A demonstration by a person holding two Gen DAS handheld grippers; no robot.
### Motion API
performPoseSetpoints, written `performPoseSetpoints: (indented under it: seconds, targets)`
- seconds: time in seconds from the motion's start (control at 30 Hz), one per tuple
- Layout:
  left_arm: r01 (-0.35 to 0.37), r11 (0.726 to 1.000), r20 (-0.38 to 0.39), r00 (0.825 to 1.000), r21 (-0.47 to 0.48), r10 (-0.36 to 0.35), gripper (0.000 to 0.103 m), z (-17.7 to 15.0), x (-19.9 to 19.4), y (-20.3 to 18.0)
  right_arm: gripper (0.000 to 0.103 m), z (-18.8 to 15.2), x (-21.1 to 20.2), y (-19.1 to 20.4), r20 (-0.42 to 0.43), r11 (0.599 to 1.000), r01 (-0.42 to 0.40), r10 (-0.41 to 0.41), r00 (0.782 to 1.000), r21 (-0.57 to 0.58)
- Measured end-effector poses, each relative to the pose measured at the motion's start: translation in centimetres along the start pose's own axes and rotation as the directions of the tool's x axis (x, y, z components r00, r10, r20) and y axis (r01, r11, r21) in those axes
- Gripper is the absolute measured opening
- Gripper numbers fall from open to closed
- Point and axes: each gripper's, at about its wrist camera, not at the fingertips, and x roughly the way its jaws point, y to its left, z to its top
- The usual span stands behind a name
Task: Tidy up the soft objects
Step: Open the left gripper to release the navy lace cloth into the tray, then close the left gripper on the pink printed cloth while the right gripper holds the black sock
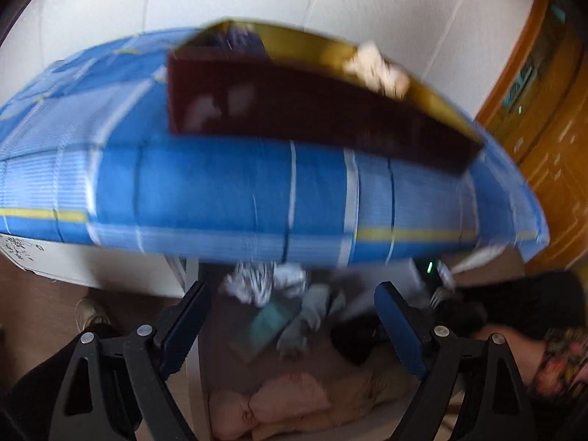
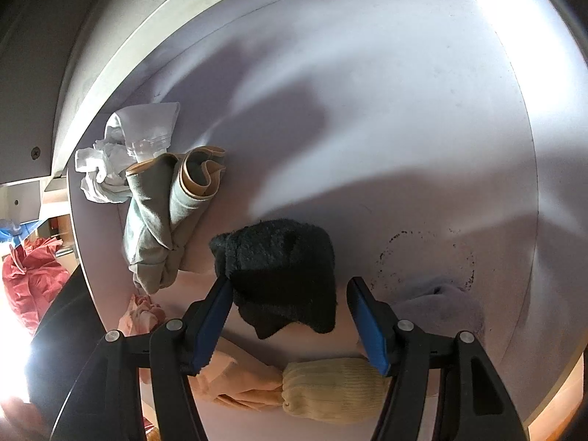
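The left gripper (image 1: 292, 325) hangs with fingers wide apart and empty before a blue plaid-covered bed (image 1: 235, 187). The right gripper (image 2: 290, 316) has its fingers apart around a fuzzy black sock (image 2: 283, 272) lying on the pale drawer floor (image 2: 386, 117).

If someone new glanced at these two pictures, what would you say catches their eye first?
In the left wrist view, the blue checked bedsheet fills the middle, with a dark red box lying on it. In the right wrist view, a fuzzy black cloth sits between the open fingers of the right hand-held gripper, with a grey-green garment to its left on the pale surface.
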Motion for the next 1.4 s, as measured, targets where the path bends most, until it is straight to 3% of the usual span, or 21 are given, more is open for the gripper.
performPoseSetpoints:
  seconds: [0.07,0.2,0.43,0.63,0.87,1.0,1.17,1.27,1.33,1.4]
  targets:
    - [-0.02,0.999,-0.082,0.996,0.039,0.023,0.091,-1.0,2.0,-0.6,0.065,0.0,-0.1,0.0,-0.002,1.0,0.003,-0.003,1.0,-0.005]
    - [-0.079,0.99,-0.23,0.968,0.119,0.105,0.091,-2.9,5.8,-1.1,0.065,-0.3,0.5,1.3,-0.005,1.0,0.012,-0.012,1.0,-0.029]
    - [-0.093,0.993,-0.368,0.923,0.073,0.114,0.091,-5.9,9.1,0.3,0.065,-0.7,1.6,3.8,-0.001,0.983,0.091,-0.092,0.996,-0.16]
    - [-0.107,0.993,-0.424,0.898,0.045,0.116,0.091,-6.8,10.5,0.8,0.055,-1.2,2.3,4.6,-0.001,0.971,0.106,-0.109,0.994,-0.217]
    - [-0.126,0.992,-0.451,0.886,-0.015,0.105,0.091,-7.0,10.8,1.8,0.054,-1.2,1.3,3.4,-0.002,0.983,0.109,-0.11,0.994,-0.148]
    - [-0.114,0.993,-0.505,0.858,-0.01,0.093,0.091,-7.9,12.0,1.7,0.049,-1.3,0.4,2.9,0.02,0.974,0.146,-0.145,0.989,-0.172]
    - [-0.088,0.995,-0.55,0.83,0.038,0.094,0.091,-8.9,13.1,0.7,0.048,-1.0,-0.7,1.9,0.017,0.989,0.105,-0.104,0.994,-0.104]
    - [-0.06,0.998,-0.561,0.825,0.023,0.063,0.08,-9.1,13.3,0.5,0.046,-1.0,-0.6,0.9,0.0,0.989,0.116,-0.117,0.993,-0.087]
    - [-0.037,0.999,-0.578,0.816,-0.007,0.026,0.066,-9.4,13.7,0.5,0.045,-1.0,-0.6,0.7,-0.006,0.991,0.109,-0.11,0.994,-0.078]
    - [-0.026,1.0,-0.589,0.808,-0.018,0.01,0.06,-9.8,14.1,0.6,0.044,-1.1,-0.7,0.7,-0.001,0.992,0.104,-0.104,0.995,-0.073]
